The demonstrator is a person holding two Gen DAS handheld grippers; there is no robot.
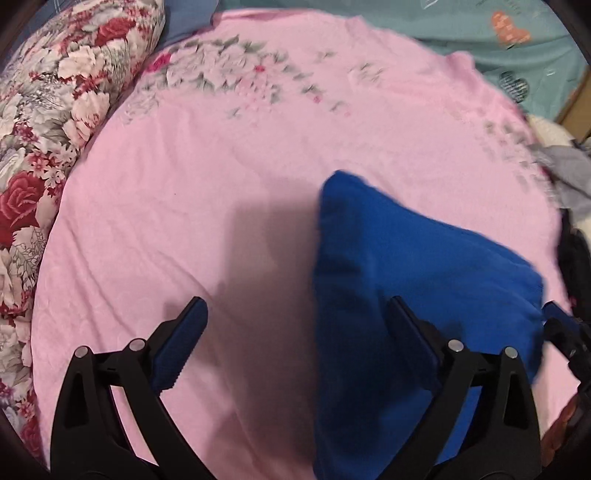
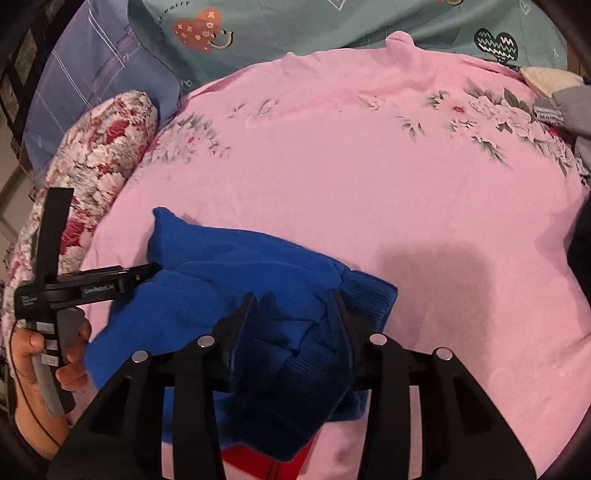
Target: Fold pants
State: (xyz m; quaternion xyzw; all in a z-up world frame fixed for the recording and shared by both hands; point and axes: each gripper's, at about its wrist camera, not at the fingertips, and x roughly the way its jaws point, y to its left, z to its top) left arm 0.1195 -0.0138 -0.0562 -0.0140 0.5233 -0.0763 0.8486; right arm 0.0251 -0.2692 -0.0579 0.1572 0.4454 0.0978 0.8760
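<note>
- Two tongs in play. My left tongs (image 1: 295, 343) are spread wide with nothing between the pads; the right-side finger (image 1: 413, 339) sits over the blue cloth but does not pinch it.
- My right tongs (image 2: 291, 325) have a bunched blue fold between the fingers, near the ribbed cuff (image 2: 369, 295). They look clamped on it, though the gap is partly hidden by cloth.
- The blue pants (image 2: 229, 284) lie as a compact folded bundle on the pink floral bedsheet (image 2: 369, 166), near the bed's front edge and toward the floral pillow (image 2: 107, 147) side.
- In the right wrist view my left hand (image 2: 40, 354) grips the left tool handle at the bundle's left edge, tip just touching the fabric. Judgement: it is there to steady or square that edge while the right side holds the fold down.
- Judgement: folding is mostly done and the bundle is thick, so layers could slip when released.
- Something red (image 2: 266, 461) shows under the bundle's near edge; cannot tell what it is.
- A teal printed blanket (image 2: 332, 26) lies along the far side.
</note>
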